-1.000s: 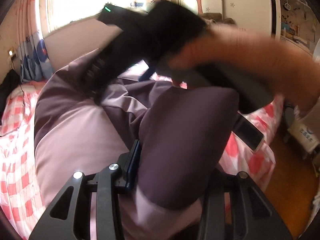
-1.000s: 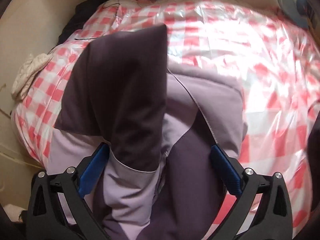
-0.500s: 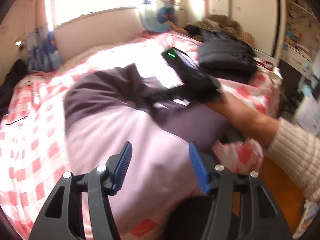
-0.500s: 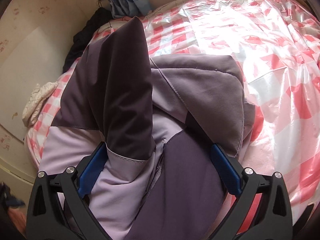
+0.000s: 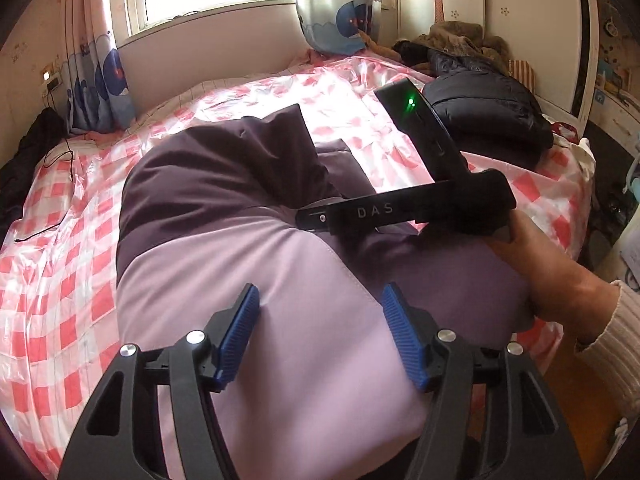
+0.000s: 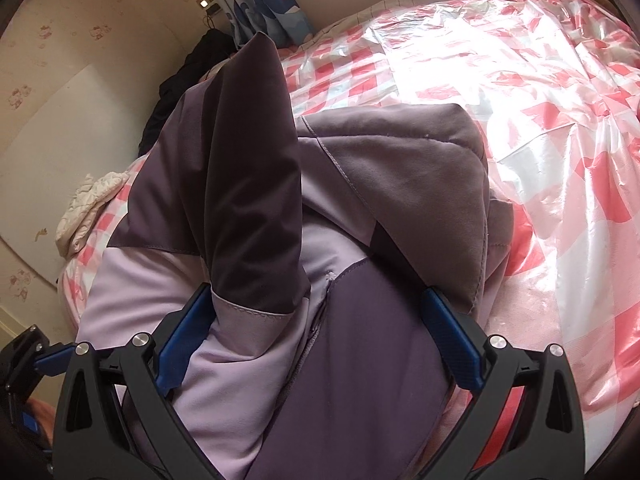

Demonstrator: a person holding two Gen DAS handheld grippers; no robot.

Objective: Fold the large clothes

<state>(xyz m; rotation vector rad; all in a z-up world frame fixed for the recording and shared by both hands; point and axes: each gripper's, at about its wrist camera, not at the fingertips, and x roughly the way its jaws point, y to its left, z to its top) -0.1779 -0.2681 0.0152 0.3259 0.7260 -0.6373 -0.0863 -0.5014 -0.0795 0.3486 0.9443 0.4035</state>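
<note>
Jacket (image 5: pixel 224 184), one two-tone purple piece, lies on one pink checked bed (image 5: pixel 52 248). Your left gripper (image 5: pixel 320 324) is opening above it, gripping nothing. Your right gripper (image 6: pixel 316 316) stands spread around its sleeve (image 6: pixel 252 200), pads not pressing.

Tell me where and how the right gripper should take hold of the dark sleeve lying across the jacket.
Grip the sleeve at its pale cuff, which lies loose on top of the jacket nearest the right gripper. Come from above, one pad either side of the cuff's width; the open jaws probably already span it.
</note>
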